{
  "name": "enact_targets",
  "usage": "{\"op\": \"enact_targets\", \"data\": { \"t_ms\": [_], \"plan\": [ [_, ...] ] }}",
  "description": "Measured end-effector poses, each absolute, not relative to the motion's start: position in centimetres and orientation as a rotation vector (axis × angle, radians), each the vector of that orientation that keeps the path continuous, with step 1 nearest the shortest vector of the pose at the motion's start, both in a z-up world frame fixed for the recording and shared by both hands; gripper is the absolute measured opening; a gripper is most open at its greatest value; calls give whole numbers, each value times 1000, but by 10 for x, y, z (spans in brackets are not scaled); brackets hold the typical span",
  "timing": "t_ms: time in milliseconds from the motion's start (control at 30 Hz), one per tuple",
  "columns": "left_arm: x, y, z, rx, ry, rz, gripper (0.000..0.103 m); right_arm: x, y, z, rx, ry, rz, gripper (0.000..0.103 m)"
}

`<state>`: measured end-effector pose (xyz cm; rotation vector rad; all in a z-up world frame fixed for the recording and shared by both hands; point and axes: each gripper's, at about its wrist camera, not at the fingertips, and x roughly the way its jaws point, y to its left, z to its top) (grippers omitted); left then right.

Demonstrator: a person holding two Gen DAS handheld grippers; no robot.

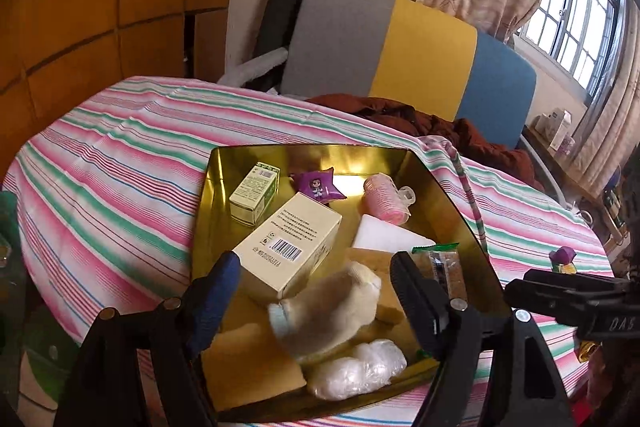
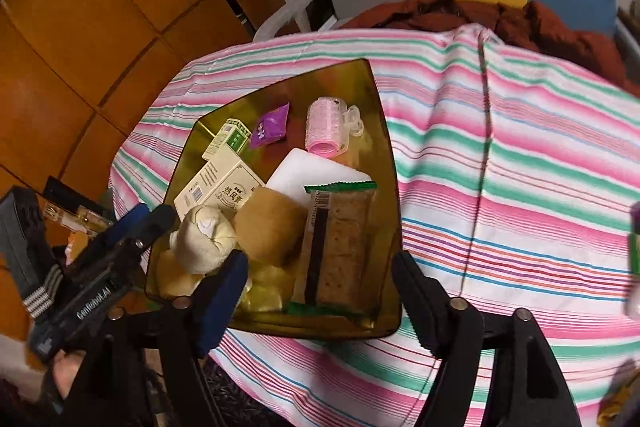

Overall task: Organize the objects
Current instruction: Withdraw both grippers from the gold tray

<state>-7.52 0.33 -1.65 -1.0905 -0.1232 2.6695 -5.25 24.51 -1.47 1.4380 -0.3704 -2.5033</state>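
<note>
both tongs, left tongs (image 1: 316,287) and right tongs (image 2: 320,291), gape wide and empty over the crowded gold tray (image 2: 384,131) on the striped desk (image 2: 520,187).

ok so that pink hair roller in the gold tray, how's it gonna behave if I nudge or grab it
The pink roller lies on its side in the tray, so a nudge would probably roll it. It looks hollow, so likely very light. The clear clip on it might stop the roll or snag.
</note>
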Motion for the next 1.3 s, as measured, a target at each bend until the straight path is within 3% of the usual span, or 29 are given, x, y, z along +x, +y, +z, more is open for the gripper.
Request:
{"op": "enact_targets", "data": {
  "t_ms": [300, 700, 1300],
  "plan": [
    [-54, 11, -5, -1058, -93, 2690, 79, -34, 229, -17, 1385, -233, -2597, 78],
    [-38, 26, -16, -1104, -66, 2695, 79, -10, 226, -5, 1210, 41, -2880, 88],
    [-26, 56, -10, -1033, 101, 2669, 79, 4, 249, -14, 1185, -13, -2925, 90]
  ]
}}
